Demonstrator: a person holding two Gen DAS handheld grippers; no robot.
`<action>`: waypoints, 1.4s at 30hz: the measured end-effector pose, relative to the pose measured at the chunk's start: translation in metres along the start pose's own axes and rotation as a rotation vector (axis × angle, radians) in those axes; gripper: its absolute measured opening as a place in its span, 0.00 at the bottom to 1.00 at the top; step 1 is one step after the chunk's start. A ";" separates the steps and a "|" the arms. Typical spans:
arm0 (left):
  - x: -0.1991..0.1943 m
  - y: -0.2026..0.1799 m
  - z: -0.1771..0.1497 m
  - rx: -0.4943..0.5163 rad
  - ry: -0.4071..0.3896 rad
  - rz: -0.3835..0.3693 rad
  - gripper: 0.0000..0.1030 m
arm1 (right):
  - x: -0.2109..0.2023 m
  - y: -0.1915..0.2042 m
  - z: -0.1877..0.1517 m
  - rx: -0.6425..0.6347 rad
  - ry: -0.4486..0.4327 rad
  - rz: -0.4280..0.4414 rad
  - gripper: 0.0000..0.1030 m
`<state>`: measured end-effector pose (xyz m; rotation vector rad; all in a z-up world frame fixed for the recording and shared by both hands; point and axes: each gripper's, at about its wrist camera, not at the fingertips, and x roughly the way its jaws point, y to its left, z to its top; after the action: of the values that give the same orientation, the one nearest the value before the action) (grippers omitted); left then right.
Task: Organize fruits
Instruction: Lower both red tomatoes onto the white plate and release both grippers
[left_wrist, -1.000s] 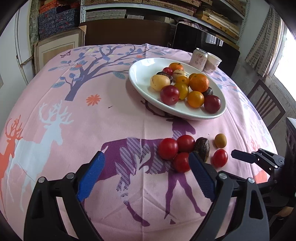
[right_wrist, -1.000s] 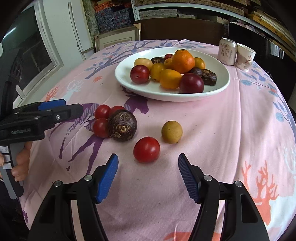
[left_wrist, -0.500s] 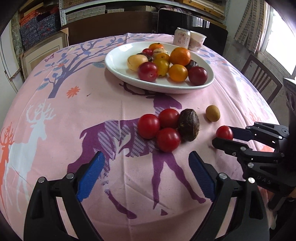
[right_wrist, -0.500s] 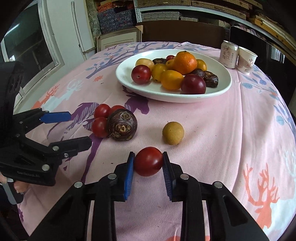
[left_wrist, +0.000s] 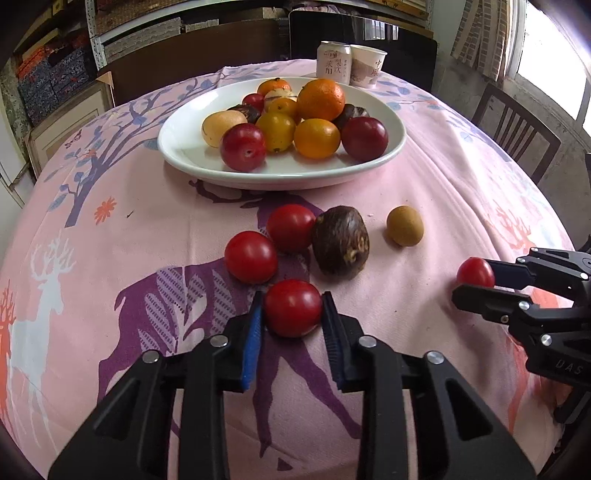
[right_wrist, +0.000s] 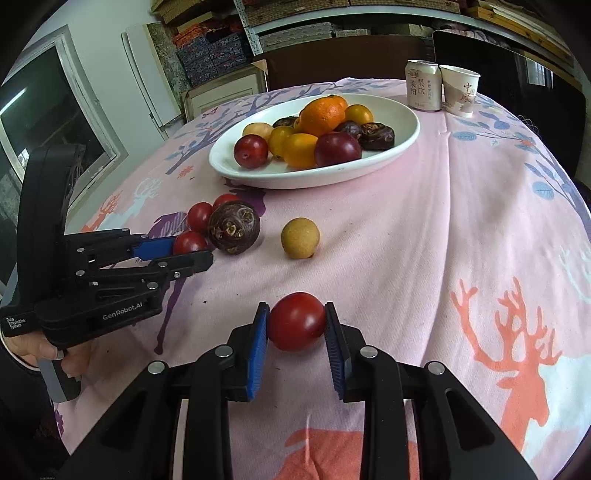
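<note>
Tomatoes: 2 are pinched on the worktop (left_wrist: 436, 192), 1 in the left tool (left_wrist: 292, 309), 1 in the right tool (right_wrist: 296, 320). Pickup seems underway; next, lift both to the plate (left_wrist: 192, 155).

The left gripper (right_wrist: 192, 254) body reads "GenRobot.AI" and "Data Acquisition System". The right gripper (left_wrist: 474, 284) shows "DAS". The can (right_wrist: 423, 85) and paper cup (right_wrist: 460, 90) carry Chinese characters.

The bench (left_wrist: 461, 206), under a pink deer-print cloth (left_wrist: 110, 258), carries a white plate (left_wrist: 192, 147), loose tomatoes (left_wrist: 251, 256), a can (left_wrist: 333, 62) and a cup (left_wrist: 369, 65).
</note>
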<state>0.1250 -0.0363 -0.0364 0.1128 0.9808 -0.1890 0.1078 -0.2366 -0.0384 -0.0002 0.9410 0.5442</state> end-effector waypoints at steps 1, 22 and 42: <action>-0.001 0.001 0.000 0.001 0.005 0.001 0.29 | -0.001 -0.002 -0.001 0.006 -0.002 0.000 0.29; -0.089 0.043 0.054 -0.077 -0.206 -0.040 0.28 | -0.066 0.019 0.068 -0.089 -0.249 -0.009 0.30; 0.009 0.081 0.123 -0.269 -0.184 -0.011 0.70 | 0.041 -0.004 0.166 0.133 -0.222 0.094 0.55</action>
<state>0.2468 0.0201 0.0248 -0.1542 0.8149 -0.0741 0.2561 -0.1828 0.0286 0.2214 0.7613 0.5553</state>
